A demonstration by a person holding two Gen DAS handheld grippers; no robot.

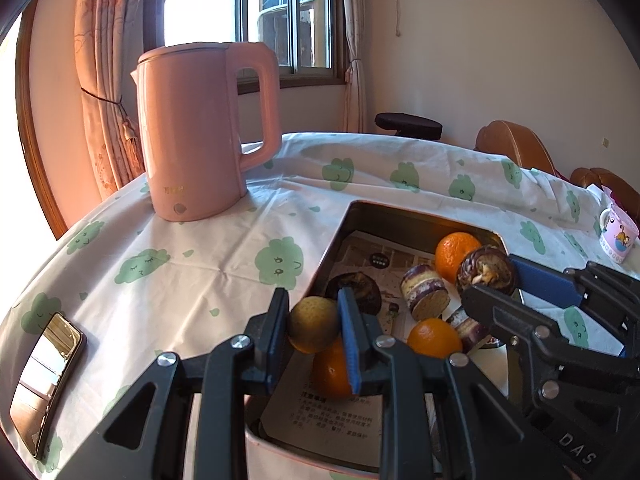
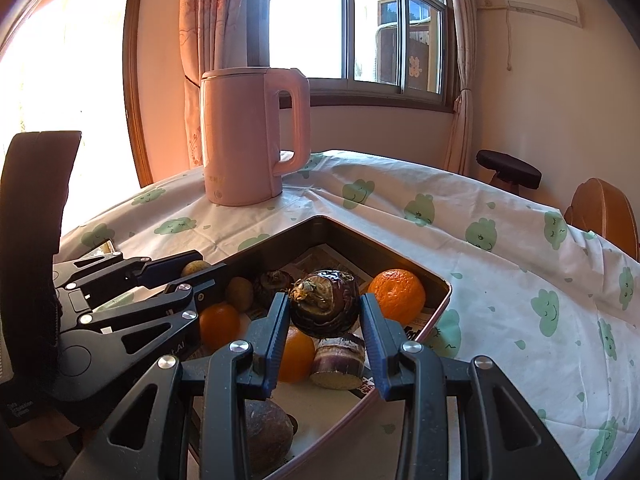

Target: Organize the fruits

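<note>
Left gripper: mine, pinching a small round yellow-brown fruit between its pads, held over the near left edge of the tin.
Right gripper: mine, clamped on a dark purple scaly round fruit, above the middle of the tin.
Key relation: both loads hang directly over the rectangular metal tin lined with printed paper, so each drop lies straight below; the left one is nearer the rim.
Oranges: three.
Purple cut chunks: two.
Far: one pink plastic kettle on the table.
</note>
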